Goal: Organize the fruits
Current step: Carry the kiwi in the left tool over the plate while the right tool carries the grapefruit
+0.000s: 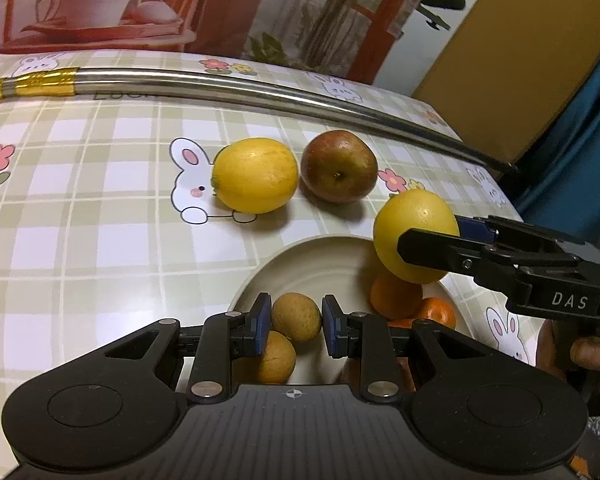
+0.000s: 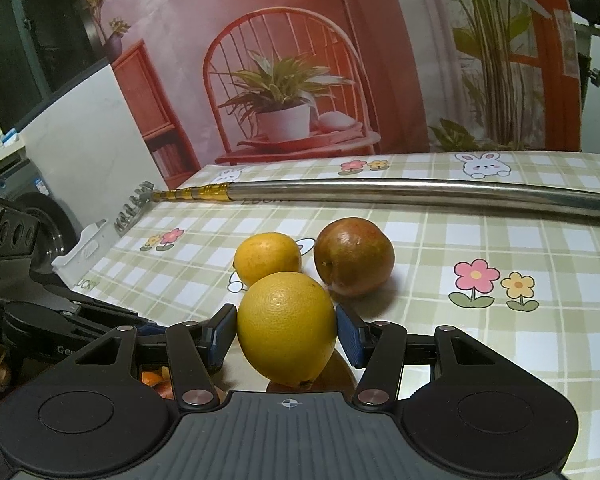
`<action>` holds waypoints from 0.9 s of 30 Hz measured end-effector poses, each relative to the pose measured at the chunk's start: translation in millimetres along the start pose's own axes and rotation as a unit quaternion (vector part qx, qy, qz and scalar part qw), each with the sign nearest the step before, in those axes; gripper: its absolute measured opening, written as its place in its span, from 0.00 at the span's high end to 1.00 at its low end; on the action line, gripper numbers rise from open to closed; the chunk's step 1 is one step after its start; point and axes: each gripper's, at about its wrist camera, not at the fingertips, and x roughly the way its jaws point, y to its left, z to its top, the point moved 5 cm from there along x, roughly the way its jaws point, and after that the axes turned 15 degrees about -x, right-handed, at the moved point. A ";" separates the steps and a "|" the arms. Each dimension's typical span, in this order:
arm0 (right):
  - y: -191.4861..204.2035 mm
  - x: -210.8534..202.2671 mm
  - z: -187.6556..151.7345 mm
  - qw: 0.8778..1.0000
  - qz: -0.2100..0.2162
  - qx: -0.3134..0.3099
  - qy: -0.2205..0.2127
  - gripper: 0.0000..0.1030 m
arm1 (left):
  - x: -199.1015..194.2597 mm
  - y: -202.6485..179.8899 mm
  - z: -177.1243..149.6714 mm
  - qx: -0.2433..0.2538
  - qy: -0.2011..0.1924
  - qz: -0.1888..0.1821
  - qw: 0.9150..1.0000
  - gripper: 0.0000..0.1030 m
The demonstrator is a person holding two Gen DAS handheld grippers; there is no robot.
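- A yellow citrus fruit point(image 2: 287, 326) is clamped between the pads of the right gripper point(image 2: 286, 334) and held above the edge of the cream plate point(image 1: 300, 260).
- The left gripper point(image 1: 292, 326) is held with jaws parted around a small brownish fruit point(image 1: 296, 317) in the plate, without evident contact.
- Oranges point(image 1: 396, 296) are seen in the plate.
- A lemon point(image 1: 255, 175) and an apple point(image 1: 339, 166) are left just beside each other on the checked tablecloth point(image 1: 100, 216).

Plate point(image 1: 300, 256) at 6 o'clock on the table point(image 1: 80, 240), small fruits point(image 1: 296, 316) in it, lemon point(image 1: 255, 175) and apple point(image 1: 339, 166) at 12 o'clock behind, apple right of lemon, pole point(image 1: 260, 92) lying behind both.
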 end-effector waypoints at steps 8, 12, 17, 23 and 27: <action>0.2 -0.3 0.1 1.000 0.000 0.000 0.000 0.51 | -4.6 6.9 -5.6 -0.037 -0.006 0.005 0.999 0.72; 1.9 0.6 -0.3 1.000 0.002 -0.001 0.000 0.51 | -8.0 9.8 -9.0 -0.046 -0.009 0.007 0.999 0.73; 4.5 0.2 -1.4 1.000 0.005 -0.002 0.000 0.51 | -12.1 12.3 -14.7 -0.055 -0.010 0.006 0.998 0.73; 5.8 0.4 -1.0 1.000 0.008 -0.003 0.001 0.51 | -15.9 15.6 -21.5 -0.068 -0.009 0.001 0.998 0.73; 8.2 4.7 1.3 1.000 0.015 -0.010 0.006 0.51 | -20.0 15.6 -21.2 -0.071 -0.018 -0.001 0.997 0.73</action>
